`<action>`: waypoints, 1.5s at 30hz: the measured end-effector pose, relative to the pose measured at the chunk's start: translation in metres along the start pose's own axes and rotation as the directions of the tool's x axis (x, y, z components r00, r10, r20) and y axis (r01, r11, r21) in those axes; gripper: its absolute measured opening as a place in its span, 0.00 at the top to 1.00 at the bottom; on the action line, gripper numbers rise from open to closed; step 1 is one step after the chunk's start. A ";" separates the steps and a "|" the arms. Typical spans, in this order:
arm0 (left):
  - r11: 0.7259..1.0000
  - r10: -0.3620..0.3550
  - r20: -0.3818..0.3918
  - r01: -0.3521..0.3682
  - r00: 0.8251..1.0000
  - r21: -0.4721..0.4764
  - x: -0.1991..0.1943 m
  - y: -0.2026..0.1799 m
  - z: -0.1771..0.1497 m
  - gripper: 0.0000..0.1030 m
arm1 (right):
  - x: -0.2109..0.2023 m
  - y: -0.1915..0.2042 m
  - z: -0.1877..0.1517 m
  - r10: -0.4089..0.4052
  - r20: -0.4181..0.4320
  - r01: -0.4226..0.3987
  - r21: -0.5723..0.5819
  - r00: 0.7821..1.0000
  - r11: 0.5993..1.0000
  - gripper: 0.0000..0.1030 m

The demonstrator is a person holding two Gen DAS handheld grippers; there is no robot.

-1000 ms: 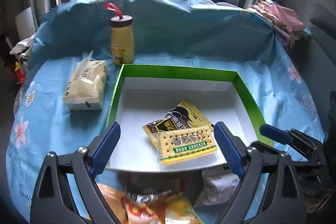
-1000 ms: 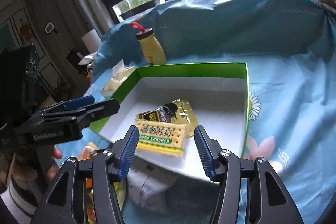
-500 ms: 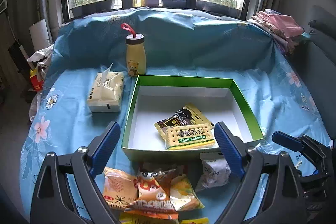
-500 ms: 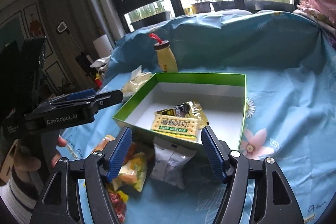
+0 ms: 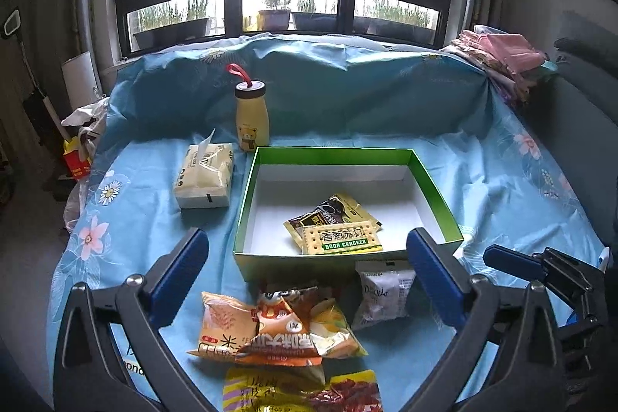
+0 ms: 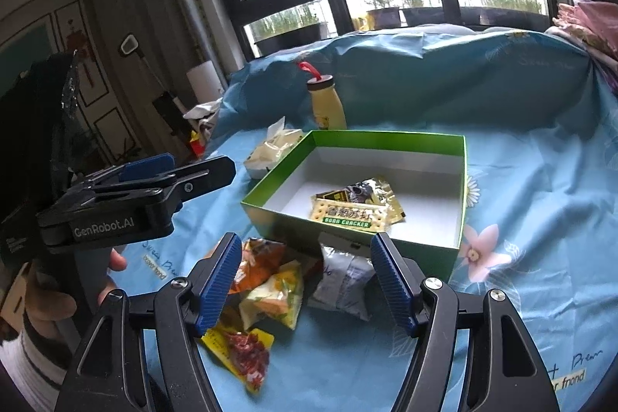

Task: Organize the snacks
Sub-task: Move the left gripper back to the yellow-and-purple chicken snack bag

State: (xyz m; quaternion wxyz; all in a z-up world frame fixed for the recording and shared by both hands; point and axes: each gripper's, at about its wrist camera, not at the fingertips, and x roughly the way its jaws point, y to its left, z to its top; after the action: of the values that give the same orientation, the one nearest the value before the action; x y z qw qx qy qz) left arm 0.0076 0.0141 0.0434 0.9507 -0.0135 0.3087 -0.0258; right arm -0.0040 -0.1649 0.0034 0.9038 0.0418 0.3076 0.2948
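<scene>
A green box with a white inside sits on the blue cloth. In it lie a soda cracker pack and a gold and black packet under it. In front of the box lie loose snacks: a white-grey packet, orange packets and a yellow packet with red pieces. My left gripper is open and empty above the loose snacks. My right gripper is open and empty over them too.
A yellow bear bottle with a red loop stands behind the box. A tissue pack lies left of the box. Folded pink cloths sit at the far right. The left gripper also shows in the right wrist view.
Both grippers have pulled back and up from the box, both open and empty. The loose snacks in front of the box have come into full view.
</scene>
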 end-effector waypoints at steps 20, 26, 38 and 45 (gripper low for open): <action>0.977 -0.116 -0.141 0.088 0.983 -0.194 0.000 0.046 -0.050 0.00 | 0.008 0.011 -0.033 0.026 -0.110 -0.025 0.012 0.994 1.000 0.32; 0.968 -0.138 -0.216 0.085 0.967 -0.238 0.005 0.069 -0.085 0.00 | 0.022 0.008 -0.051 0.048 -0.173 -0.042 0.038 0.984 0.998 0.32; 0.935 -0.262 -0.294 0.167 0.919 -0.312 0.017 0.083 -0.138 0.05 | 0.051 0.016 -0.090 0.109 -0.283 -0.090 0.081 0.953 0.993 0.32; 0.909 -0.319 -0.288 0.206 0.903 -0.361 0.026 0.090 -0.150 0.11 | 0.061 0.019 -0.104 0.125 -0.313 -0.105 0.082 0.942 0.991 0.32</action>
State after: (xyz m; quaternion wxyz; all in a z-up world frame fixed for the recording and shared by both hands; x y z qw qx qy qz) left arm -0.0565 0.1008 -0.0971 0.8550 -0.2059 0.4638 -0.1067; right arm -0.0349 -0.1260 -0.1079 0.8220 0.0405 0.4551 0.3400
